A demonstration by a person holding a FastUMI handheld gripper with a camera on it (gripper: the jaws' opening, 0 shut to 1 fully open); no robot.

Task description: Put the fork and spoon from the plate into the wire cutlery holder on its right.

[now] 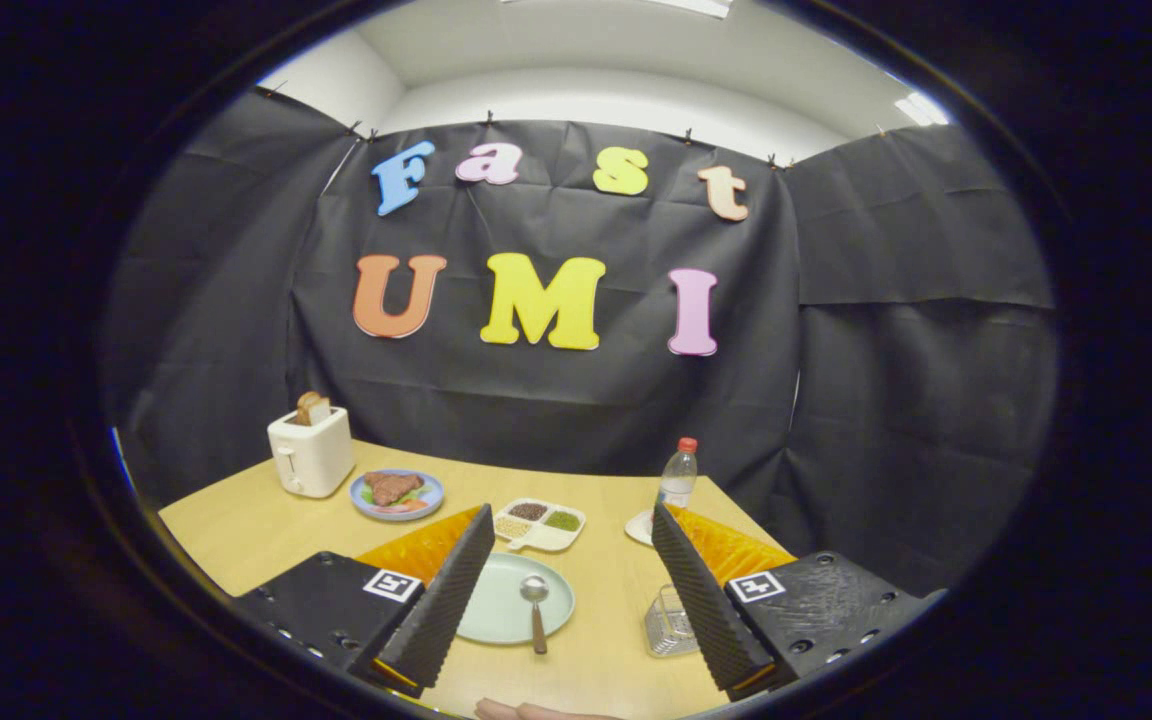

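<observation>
- toaster [312, 452]: white, at the far left of the tabletop [236, 520], with a slice of bread [312, 406] sticking up out of its slot.
- blue plate [397, 495]: just right of the toaster, carrying a brown piece of food on something green and red.
- claw [571, 585]: its two ribbed black fingers [441, 600] stand wide apart above the near part of the tabletop, holding nothing; each finger has an orange part behind it and a black block with a square marker.
- pale green plate [506, 600]: on the tabletop between the fingers, closer to the left one, which covers its left edge.
- spoon [536, 610]: lies on the right side of the pale green plate, bowl toward the far side, dark handle pointing near and reaching over the plate's near rim.
- fork: cannot tell where it is from this view.
- divided dish [541, 524]: white, just beyond the pale green plate, with dark, green and pale grains in its sections.
- wire cutlery holder [669, 620]: right of the pale green plate, partly hidden behind the right finger; what is inside cannot be made out.
- bottle [678, 475]: clear with a red cap, far side, beyond the right finger, on a small white saucer [639, 528].
- hand [526, 711]: a bit of it shows at the near edge of the tabletop.
</observation>
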